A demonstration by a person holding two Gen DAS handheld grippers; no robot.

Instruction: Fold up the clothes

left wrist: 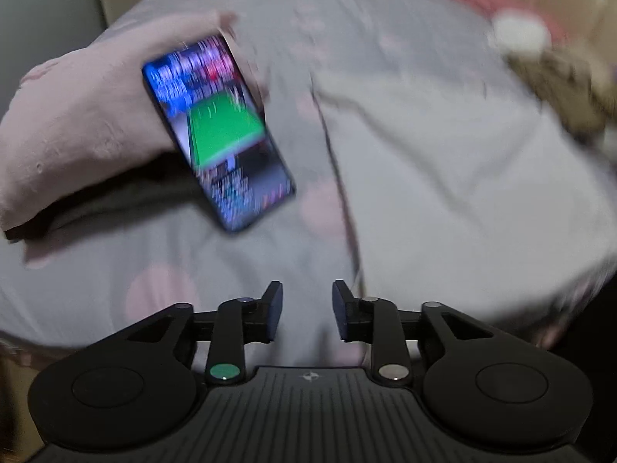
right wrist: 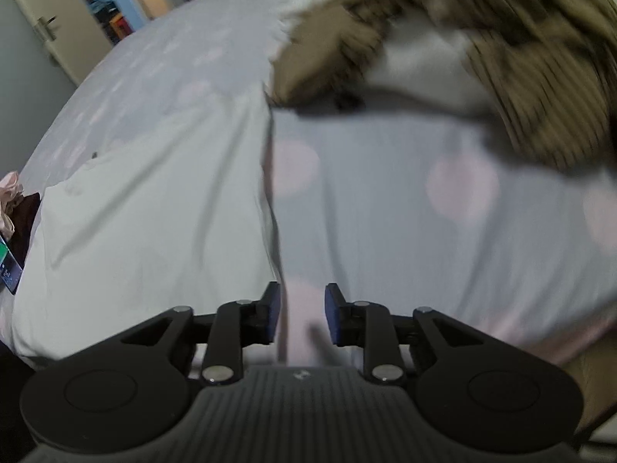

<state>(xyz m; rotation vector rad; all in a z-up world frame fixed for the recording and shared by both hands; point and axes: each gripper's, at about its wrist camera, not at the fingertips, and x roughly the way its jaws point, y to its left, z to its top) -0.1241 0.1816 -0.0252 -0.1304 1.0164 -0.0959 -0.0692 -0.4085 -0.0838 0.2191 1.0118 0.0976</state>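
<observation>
A pale white-grey garment [left wrist: 443, 177] lies flat on a bed covered by a grey sheet with pink dots [left wrist: 246, 262]. In the right wrist view the same garment [right wrist: 154, 208] spreads to the left, its edge running down toward my fingers. My left gripper [left wrist: 307, 310] hovers open over the sheet by the garment's near left edge, nothing between its fingers. My right gripper [right wrist: 301, 310] is open too, over the garment's right edge. A brown and white striped fleece piece [right wrist: 501, 50] lies at the far right, blurred.
A lit phone [left wrist: 218, 131] leans on a pink pillow or garment [left wrist: 77, 123] at the left of the bed. Shelves and a cream door [right wrist: 58, 27] stand beyond the bed. The striped fleece [left wrist: 559, 81] shows at the upper right of the left wrist view.
</observation>
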